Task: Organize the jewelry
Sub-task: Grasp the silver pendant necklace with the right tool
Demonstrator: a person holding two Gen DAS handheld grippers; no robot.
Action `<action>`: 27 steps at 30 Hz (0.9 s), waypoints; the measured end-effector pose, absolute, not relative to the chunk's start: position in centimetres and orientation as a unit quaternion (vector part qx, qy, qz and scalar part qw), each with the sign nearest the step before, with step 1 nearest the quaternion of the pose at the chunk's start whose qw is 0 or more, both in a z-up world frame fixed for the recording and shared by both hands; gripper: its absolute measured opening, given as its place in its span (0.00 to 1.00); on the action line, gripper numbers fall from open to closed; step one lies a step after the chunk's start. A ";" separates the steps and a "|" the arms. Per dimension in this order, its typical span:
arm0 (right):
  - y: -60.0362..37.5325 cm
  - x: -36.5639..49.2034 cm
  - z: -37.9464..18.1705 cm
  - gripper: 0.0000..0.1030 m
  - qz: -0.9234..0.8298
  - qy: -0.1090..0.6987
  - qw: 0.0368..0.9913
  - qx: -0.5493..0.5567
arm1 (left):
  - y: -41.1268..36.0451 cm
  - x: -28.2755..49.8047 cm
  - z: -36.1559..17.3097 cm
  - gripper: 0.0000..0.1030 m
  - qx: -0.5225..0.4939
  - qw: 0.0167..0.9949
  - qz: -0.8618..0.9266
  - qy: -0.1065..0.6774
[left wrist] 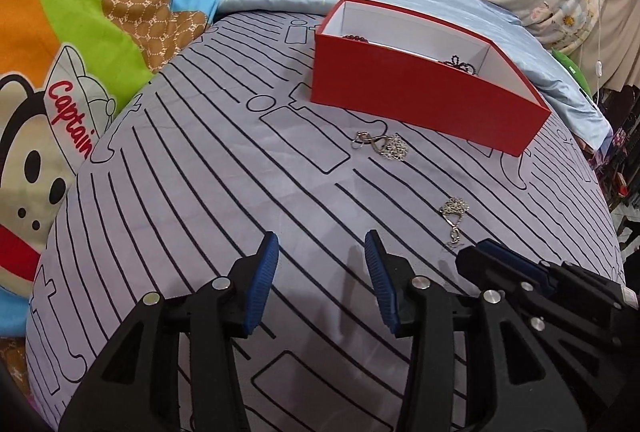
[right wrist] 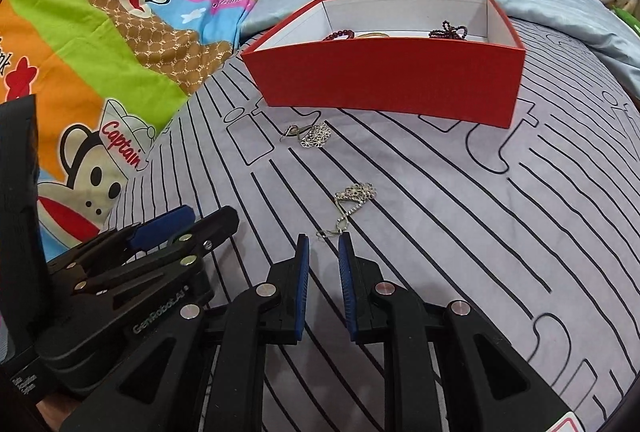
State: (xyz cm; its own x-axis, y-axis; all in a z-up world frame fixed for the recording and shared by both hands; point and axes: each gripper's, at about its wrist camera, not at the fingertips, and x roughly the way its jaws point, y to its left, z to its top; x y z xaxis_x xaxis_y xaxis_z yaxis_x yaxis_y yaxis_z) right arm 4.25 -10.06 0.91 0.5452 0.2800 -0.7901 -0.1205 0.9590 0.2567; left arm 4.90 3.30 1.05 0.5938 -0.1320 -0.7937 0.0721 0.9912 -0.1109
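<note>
Two silver necklaces lie loose on the striped bed [right wrist: 440, 232]: one [right wrist: 310, 134] just before the red box [right wrist: 384, 80], one [right wrist: 352, 204] nearer, its clasp at the right hand-held gripper [right wrist: 323, 260], part-open and empty. The left hand-held gripper [left wrist: 322, 272] gapes wide, empty. Inside the box, two dark bead strings [right wrist: 448, 31] show.
</note>
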 end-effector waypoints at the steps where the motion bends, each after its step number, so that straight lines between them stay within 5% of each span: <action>1: -10.0 4.5 0.7 0.17 0.114 0.463 0.875 0.086 | 3.4 4.9 1.0 0.41 -0.035 0.892 -0.057 0.447; 6: -9.6 5.2 0.0 0.17 0.110 0.466 0.874 0.082 | 3.9 5.2 0.9 0.41 -0.045 0.891 -0.056 0.448; 11: -9.7 5.4 -0.1 0.06 0.100 0.463 0.878 0.069 | 3.9 5.6 0.7 0.41 -0.049 0.888 -0.058 0.453; 24: -11.1 6.5 0.0 0.17 0.082 0.457 0.882 0.075 | 3.8 5.9 0.5 0.41 -0.053 0.888 -0.059 0.453; 27: -10.5 6.5 0.0 0.06 0.070 0.452 0.888 0.044 | 3.8 6.1 0.5 0.41 -0.054 0.889 -0.057 0.451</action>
